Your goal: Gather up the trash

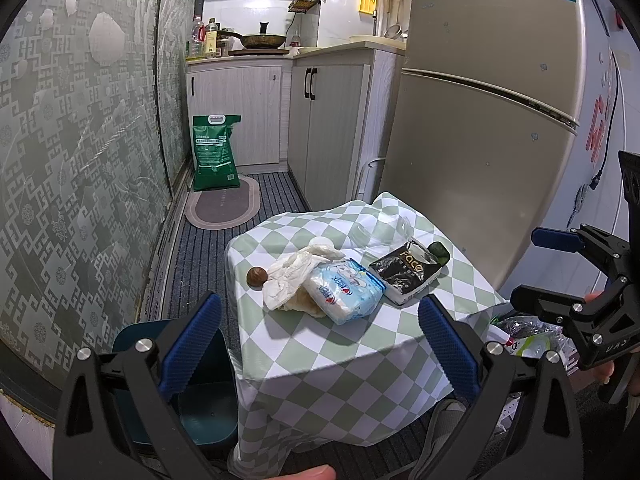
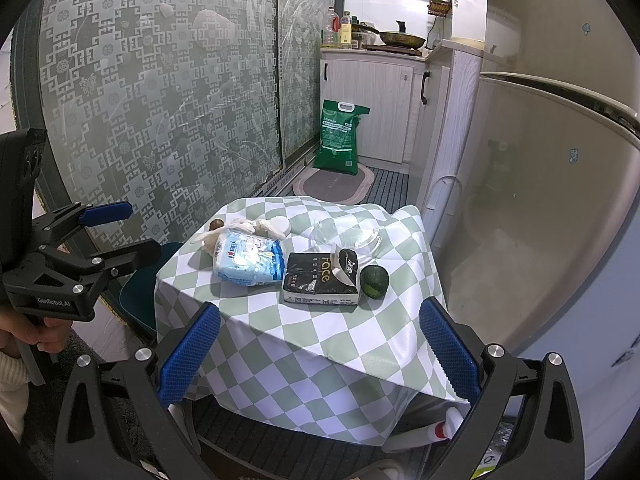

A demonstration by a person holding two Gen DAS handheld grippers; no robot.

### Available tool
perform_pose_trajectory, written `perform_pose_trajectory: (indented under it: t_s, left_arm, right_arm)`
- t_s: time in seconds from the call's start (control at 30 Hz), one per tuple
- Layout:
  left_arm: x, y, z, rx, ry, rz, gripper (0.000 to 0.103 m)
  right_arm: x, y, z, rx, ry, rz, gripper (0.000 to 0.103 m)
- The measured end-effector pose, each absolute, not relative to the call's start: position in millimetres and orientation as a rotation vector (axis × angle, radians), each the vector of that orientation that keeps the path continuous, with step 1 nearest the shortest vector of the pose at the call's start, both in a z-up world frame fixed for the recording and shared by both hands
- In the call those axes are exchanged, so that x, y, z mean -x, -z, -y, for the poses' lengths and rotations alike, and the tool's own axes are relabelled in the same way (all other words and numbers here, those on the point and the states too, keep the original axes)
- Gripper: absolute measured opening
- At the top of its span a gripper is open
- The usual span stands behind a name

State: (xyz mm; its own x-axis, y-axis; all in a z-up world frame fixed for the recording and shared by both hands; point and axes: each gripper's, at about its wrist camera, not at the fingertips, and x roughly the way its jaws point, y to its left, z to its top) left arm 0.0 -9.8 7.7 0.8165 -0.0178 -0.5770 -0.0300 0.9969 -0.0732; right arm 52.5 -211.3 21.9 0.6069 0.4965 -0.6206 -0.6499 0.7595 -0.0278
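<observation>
On the checkered table [image 2: 304,344] lie crumpled tissue [image 1: 298,270], a blue wipes pack [image 2: 248,260], a black packet [image 2: 316,284] and a green fruit [image 2: 374,280]; left gripper [image 1: 320,344] and right gripper [image 2: 320,352] hover spread wide, holding nothing; a teal bin [image 1: 200,392] stands beside the table.

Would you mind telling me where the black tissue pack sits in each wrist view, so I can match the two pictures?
Left wrist view: the black tissue pack lies right of centre on the checked tablecloth, right of the blue wipes pack.
Right wrist view: the black tissue pack lies near centre, between the blue wipes pack and a green fruit.
Shared landmark: the green sack on the floor.
</observation>
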Motion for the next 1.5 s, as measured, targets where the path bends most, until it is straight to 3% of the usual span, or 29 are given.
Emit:
perform_pose_trajectory:
  t_s: [0.93,1.03,1.1,1.27,1.5]
  left_arm:
    - [0.6,-3.2,6.3,0.084,0.015,-0.620,0.100]
    - [-1.8,-0.3,8.8,0.079,0.037,-0.631,0.093]
    - [-5.0,3.2,8.6,0.082,0.046,-0.651,0.083]
    - [-8.3,4.3,9.5,0.078,0.056,-0.656,0.079]
    - [-27.0,9.3,7.9,-0.041,0.049,-0.716,0.061]
  right_arm:
    - [-53.5,-27.4,216.4,0.233,-0.681,-0.638,0.100]
    - [-54.3,-30.3,216.0,0.231,-0.684,-0.637,0.100]
    - [-54.5,-31.9,216.7,0.226,-0.681,-0.637,0.098]
    - [-56.9,-35.9,219.8,0.206,-0.674,-0.638,0.094]
    - [-61.5,-32.8,218.6,0.201,-0.675,-0.662,0.080]
